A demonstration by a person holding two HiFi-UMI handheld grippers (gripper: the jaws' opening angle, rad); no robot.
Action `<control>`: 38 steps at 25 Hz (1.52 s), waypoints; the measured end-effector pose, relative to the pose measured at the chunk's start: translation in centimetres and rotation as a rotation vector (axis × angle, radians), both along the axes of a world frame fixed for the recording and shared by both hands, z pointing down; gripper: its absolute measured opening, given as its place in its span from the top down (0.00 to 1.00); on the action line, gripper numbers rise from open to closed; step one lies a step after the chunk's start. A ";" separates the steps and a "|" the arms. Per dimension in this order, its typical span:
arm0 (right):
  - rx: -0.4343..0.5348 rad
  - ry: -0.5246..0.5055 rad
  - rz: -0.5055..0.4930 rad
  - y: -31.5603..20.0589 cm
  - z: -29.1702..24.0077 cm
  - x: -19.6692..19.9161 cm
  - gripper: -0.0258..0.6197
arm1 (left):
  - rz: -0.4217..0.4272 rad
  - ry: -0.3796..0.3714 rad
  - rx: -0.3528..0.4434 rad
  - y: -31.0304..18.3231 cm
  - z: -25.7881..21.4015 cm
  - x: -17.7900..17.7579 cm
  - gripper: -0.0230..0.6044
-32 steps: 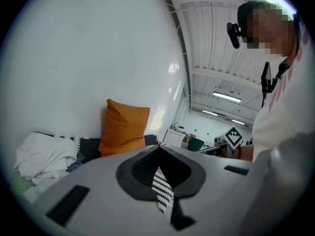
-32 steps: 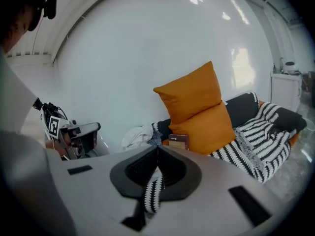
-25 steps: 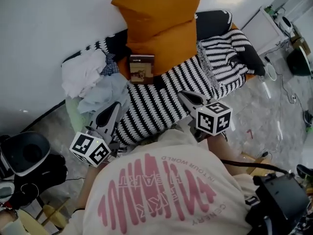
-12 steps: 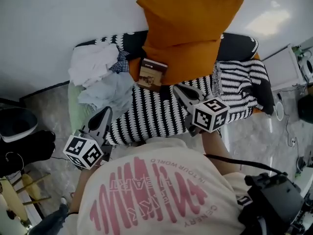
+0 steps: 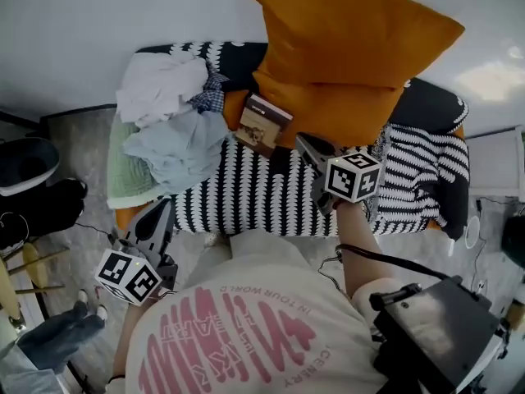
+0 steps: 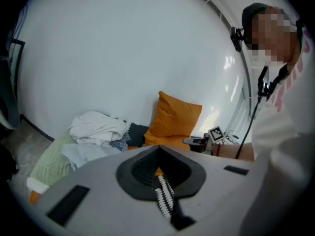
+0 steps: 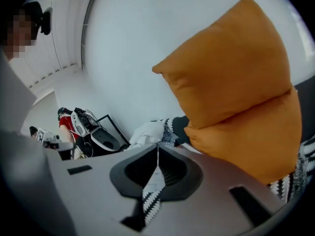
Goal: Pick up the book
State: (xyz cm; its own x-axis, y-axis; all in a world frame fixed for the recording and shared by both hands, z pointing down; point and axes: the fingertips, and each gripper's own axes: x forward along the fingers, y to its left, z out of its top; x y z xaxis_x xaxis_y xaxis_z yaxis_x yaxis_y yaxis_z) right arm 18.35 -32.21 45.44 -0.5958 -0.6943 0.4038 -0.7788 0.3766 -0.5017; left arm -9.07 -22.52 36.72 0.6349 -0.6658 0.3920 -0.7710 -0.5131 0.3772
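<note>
Step in hand: the approach. The book is not yet held.

- Your left gripper (image 5: pixel 161 212) hangs low off the front edge of the striped blanket (image 5: pixel 254 195), jaws together and empty, well apart from the book. It has no part in the reach as things stand.
- The heap of clothes (image 5: pixel 164 89), white and pale blue, sits at the left end of the blanket. It is just beside the book but not on top of it.
- The book (image 5: pixel 264 124) lies cover up at the foot of the orange pillows (image 5: pixel 353 39), between the clothes and the lower pillow. Its far edge is against the pillow; I can't tell whether it leans on it.
- Your right gripper (image 5: pixel 305 144) is near the book's right corner, pointing toward it, jaws shut with nothing between them. It looks just short of touching.

Next move, as I judge it: open the right jaws before you close in, then straddle the book's free near edge, since the pillow crowds the far side.

Containers: none in play here. The book rests on the blanket, inside nothing.
</note>
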 end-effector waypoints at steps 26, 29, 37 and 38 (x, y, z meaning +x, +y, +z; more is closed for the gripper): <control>-0.307 0.189 -0.169 -8.9 20.8 2.6 0.57 | -0.288 -0.082 -0.159 1.8 3.6 -1.8 0.95; -0.315 0.199 -0.203 -9.1 21.4 1.7 0.58 | -0.275 -0.087 -0.162 1.0 4.0 -1.4 0.95; -0.316 0.203 -0.255 -9.6 22.5 0.1 0.58 | -0.272 -0.121 -0.153 0.8 3.7 -1.2 0.95; -0.319 0.212 -0.259 -9.7 22.6 -0.1 0.58 | -0.281 -0.122 -0.156 0.8 3.6 -1.5 0.95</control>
